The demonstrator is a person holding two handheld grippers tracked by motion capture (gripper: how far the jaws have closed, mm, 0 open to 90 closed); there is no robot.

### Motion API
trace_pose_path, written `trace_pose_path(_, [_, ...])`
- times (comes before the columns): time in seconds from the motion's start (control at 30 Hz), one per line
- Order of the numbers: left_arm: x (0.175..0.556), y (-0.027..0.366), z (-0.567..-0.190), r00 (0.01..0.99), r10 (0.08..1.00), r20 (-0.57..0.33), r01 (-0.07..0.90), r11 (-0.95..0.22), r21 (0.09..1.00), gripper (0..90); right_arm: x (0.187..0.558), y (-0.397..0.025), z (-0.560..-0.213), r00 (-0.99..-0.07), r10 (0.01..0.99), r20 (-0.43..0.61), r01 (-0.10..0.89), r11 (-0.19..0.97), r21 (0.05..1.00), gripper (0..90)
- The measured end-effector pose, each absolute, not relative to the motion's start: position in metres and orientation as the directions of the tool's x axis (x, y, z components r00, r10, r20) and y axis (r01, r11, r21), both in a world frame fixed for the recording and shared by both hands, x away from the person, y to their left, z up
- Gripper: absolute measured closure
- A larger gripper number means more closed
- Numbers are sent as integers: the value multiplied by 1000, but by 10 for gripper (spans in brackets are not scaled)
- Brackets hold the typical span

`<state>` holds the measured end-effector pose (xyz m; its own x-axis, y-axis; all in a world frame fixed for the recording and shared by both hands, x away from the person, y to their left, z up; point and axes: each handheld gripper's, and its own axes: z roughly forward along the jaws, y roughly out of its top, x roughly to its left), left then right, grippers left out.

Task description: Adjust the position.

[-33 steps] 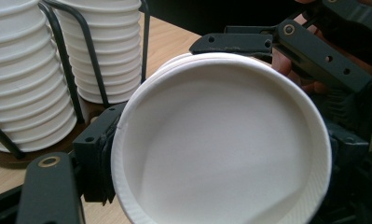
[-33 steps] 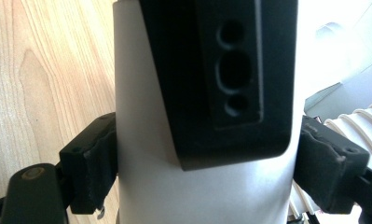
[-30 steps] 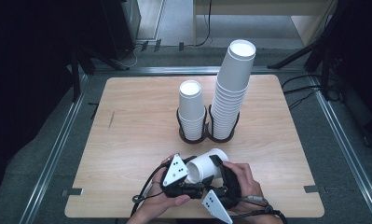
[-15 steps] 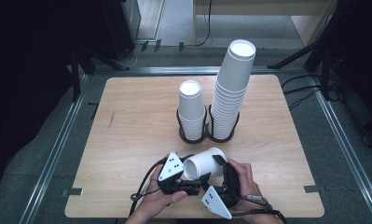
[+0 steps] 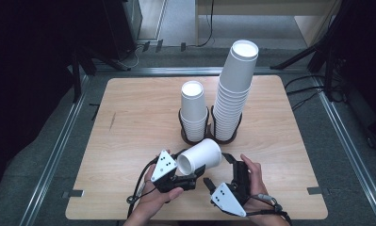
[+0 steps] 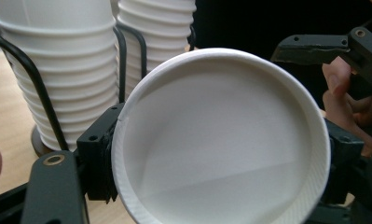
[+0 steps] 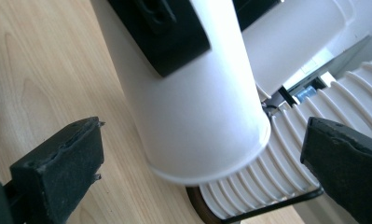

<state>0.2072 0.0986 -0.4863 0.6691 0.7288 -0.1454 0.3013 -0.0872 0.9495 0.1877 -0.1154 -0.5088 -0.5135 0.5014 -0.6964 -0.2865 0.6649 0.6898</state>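
A white paper cup (image 5: 202, 157) lies on its side above the table's front, and my left gripper (image 5: 191, 165) is shut on it near the rim. In the left gripper view the cup's open mouth (image 6: 221, 140) faces the camera between the jaws. My right gripper (image 5: 218, 170) stands open just right of the cup; in its own view the cup's base end (image 7: 197, 116) hangs ahead of the spread jaws without touching them. Beyond the cup stand a short cup stack (image 5: 193, 110) and a tall cup stack (image 5: 235, 89), each in a black wire holder (image 5: 195, 136).
The wooden table (image 5: 129, 122) has bare room on its left half and far right. Metal rails (image 5: 58, 150) run along both sides on the floor. The ribbed stack (image 7: 277, 177) stands close behind the held cup.
The cup has risen slightly and shifted left with my left gripper. My right gripper has drawn off a little to the right of it.
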Motion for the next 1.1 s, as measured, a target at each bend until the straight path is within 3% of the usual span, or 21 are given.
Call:
trace_pose_path(0.4, [208,109,-482,669,724,-171,250,-3,968,211,188,-128,-491,-584,665,-466,-143,481,865,0])
trace_pose_path(0.7, [208,113,-481,650,738,-181,206,59,977,212,192,-143,-479,-588,782,-207,6,260,966,0])
trace_pose_path(0.97, [207,112,-483,656,726,-206,176,119,977,212,195,-150,-471,-608,794,4,115,83,990,0])
trace_pose_path(1.1, [207,110,-485,656,726,-205,161,130,978,212,196,-152,-468,-618,768,165,198,-51,979,0])
